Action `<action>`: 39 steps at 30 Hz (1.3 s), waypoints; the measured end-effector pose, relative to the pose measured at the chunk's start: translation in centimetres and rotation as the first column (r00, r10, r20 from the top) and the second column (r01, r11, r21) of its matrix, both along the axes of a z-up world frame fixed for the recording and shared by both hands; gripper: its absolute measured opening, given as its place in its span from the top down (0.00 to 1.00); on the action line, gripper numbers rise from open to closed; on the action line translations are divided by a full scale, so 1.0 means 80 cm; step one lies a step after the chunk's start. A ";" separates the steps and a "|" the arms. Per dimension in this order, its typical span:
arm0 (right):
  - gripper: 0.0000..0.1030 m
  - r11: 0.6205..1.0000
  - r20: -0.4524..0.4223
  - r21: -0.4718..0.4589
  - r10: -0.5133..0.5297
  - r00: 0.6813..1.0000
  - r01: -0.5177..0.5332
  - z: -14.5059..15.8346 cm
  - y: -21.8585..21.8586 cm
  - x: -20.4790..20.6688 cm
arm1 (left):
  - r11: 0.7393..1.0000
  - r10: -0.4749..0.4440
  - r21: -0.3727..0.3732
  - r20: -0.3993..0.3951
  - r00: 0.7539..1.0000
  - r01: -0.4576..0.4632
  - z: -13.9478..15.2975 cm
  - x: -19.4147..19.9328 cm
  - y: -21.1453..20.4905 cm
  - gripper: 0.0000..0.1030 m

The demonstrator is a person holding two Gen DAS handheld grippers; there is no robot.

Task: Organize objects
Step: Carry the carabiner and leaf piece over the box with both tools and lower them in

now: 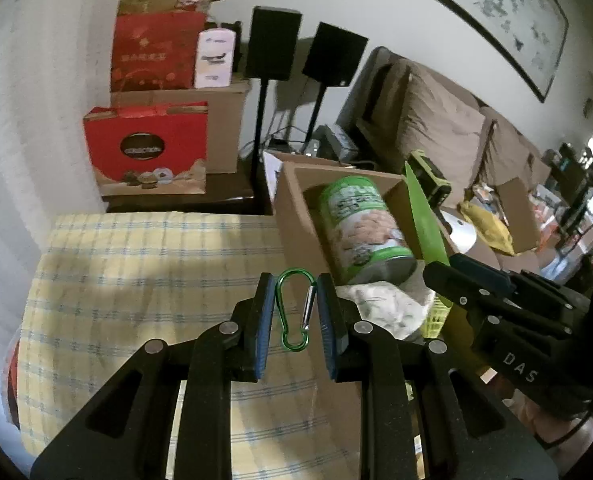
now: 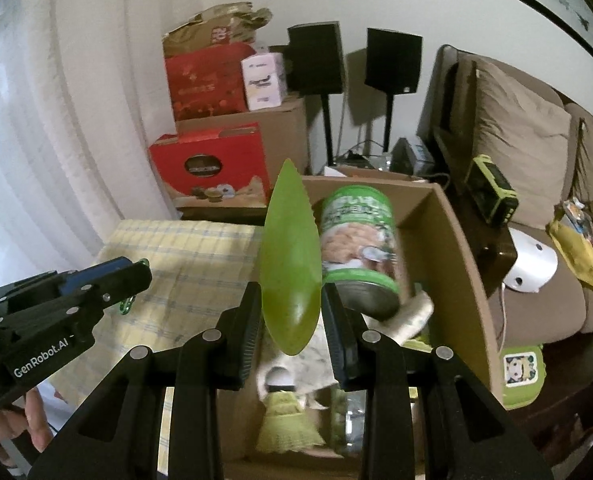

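My left gripper [image 1: 295, 294] is shut on a green carabiner [image 1: 292, 308], held above the yellow checked cloth [image 1: 136, 272]. To its right, my right gripper [image 1: 442, 266] grips a green leaf-shaped plastic piece [image 1: 422, 220]. In the right wrist view that green piece [image 2: 290, 264] stands upright between the pads of the right gripper [image 2: 290, 292], over an open cardboard box [image 2: 452, 240]. Inside the box lie a green-labelled can [image 2: 360, 244], a crumpled white cloth [image 2: 400, 316] and a small yellow-green dress [image 2: 284, 420]. The left gripper [image 2: 136, 276] shows at the left edge.
Red gift boxes [image 1: 148, 148] and brown cartons are stacked against the wall behind the cloth. Two black speakers on stands [image 1: 272, 44] stand beside them. A brown sofa [image 2: 536, 152] with cushions, a white helmet-like shell [image 2: 532, 268] and clutter lies right of the box. A hand [image 2: 36, 424] holds the left tool.
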State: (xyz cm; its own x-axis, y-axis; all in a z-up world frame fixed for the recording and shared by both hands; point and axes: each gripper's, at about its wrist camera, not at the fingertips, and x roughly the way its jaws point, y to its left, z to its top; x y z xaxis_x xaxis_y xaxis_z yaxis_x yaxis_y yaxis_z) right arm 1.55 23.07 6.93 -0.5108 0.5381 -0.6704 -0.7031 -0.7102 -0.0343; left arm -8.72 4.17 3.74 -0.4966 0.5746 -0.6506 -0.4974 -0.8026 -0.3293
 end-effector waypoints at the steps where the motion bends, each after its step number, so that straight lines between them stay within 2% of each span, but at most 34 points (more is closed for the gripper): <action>1: 0.71 1.000 -0.001 0.001 -0.005 1.000 0.005 0.001 0.002 0.004 | 1.000 -0.006 0.000 -0.002 1.000 0.006 0.002 0.002 0.006 0.81; 16: 0.71 0.998 0.011 -0.010 -0.069 0.998 0.069 0.002 0.026 0.055 | 0.996 -0.088 -0.007 0.001 0.996 0.088 0.004 0.025 0.072 0.81; 26: 0.71 0.992 0.053 -0.065 -0.102 0.993 0.105 -0.032 0.044 0.077 | 0.988 -0.152 -0.002 0.066 0.986 0.153 -0.025 0.033 0.112 0.80; 39: 0.71 0.984 0.128 -0.123 -0.114 0.985 0.129 -0.081 0.063 0.085 | 0.983 -0.177 -0.023 0.129 0.976 0.181 -0.062 0.036 0.139 0.81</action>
State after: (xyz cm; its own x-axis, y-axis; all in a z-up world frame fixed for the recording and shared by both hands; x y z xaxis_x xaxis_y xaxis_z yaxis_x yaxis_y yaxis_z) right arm 8.38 28.08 0.44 -0.3584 0.4950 -0.7915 -0.7808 -0.6237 -0.0365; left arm -5.86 15.27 -1.24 -0.3006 0.6228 -0.7223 -0.5903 -0.7164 -0.3720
